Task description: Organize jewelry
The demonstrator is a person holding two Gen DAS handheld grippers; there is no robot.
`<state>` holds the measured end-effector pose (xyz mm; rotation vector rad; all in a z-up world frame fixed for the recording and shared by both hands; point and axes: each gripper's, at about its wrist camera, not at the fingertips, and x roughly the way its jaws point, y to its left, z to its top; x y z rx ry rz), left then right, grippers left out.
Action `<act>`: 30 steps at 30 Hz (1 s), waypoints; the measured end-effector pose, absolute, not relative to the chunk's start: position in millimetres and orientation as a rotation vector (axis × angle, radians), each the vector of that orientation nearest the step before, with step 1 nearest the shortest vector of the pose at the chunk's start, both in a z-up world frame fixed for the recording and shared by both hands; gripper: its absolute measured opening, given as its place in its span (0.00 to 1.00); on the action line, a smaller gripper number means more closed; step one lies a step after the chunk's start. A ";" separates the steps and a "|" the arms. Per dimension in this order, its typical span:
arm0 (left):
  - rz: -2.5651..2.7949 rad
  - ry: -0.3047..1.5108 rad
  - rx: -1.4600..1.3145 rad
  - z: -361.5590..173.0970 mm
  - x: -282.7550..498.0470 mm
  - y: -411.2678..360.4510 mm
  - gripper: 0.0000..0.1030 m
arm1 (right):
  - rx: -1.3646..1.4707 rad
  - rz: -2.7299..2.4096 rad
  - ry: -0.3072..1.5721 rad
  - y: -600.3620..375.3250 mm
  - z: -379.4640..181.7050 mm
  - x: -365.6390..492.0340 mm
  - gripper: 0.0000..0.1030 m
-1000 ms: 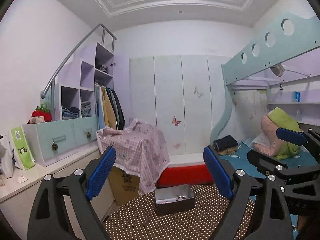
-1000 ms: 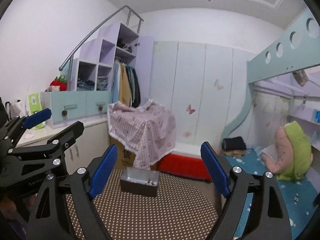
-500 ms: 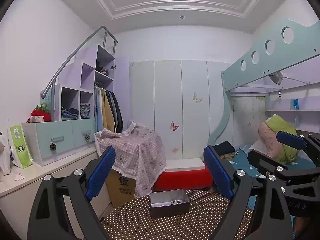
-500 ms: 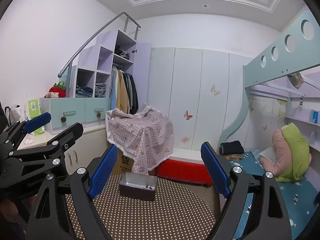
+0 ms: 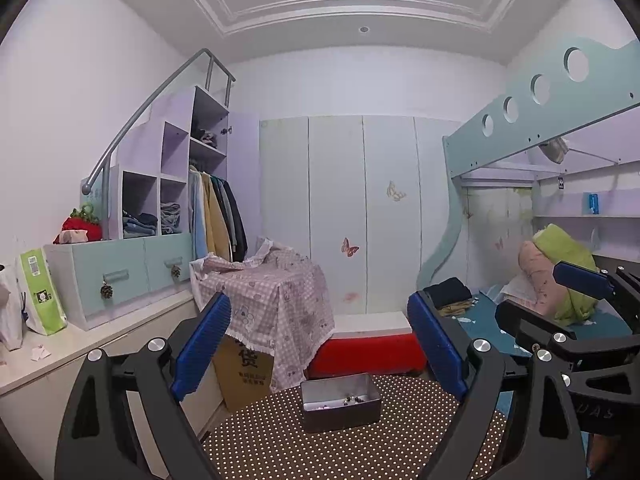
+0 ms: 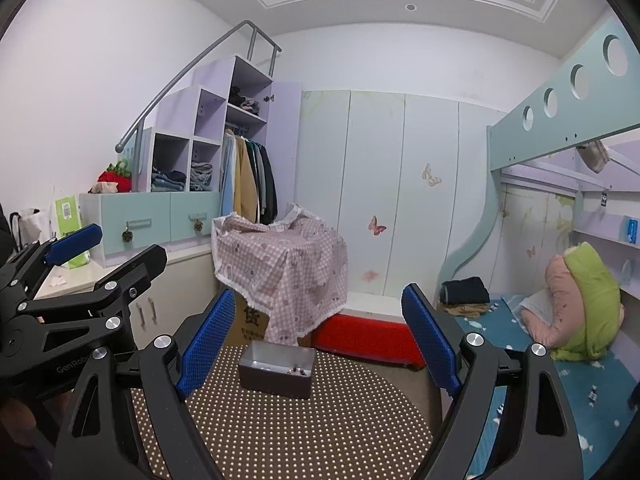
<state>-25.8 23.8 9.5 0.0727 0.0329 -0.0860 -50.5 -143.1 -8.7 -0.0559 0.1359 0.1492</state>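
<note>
We hold the left hand-held gripper spread wide, nothing between its blue pads. Ahead at twelve o'clock, the grey metal tin sits on the dotted round worktop, small jewelry pieces loose inside. The right hand-held gripper at three o'clock is likewise spread and empty, the tin at its eleven.

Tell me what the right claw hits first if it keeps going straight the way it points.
Probably nothing close: the open right claw aims above the metal tin on the dotted table. Beyond, the checked cloth or red base lies ahead; depth is unclear.
</note>
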 end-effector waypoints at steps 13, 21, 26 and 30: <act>-0.079 0.036 0.078 8.0 -23.3 19.5 0.85 | -0.052 0.149 0.145 -143.3 -11.2 -47.4 0.80; -0.077 0.038 0.080 6.7 -21.7 19.9 0.85 | -0.049 0.154 0.149 -143.1 -11.9 -45.2 0.80; -0.077 0.040 0.080 6.0 -21.8 20.3 0.85 | -0.049 0.153 0.150 -143.0 -12.8 -44.4 0.80; -0.076 0.040 0.080 6.1 -20.5 20.7 0.85 | -0.049 0.153 0.150 -142.6 -13.2 -44.3 0.80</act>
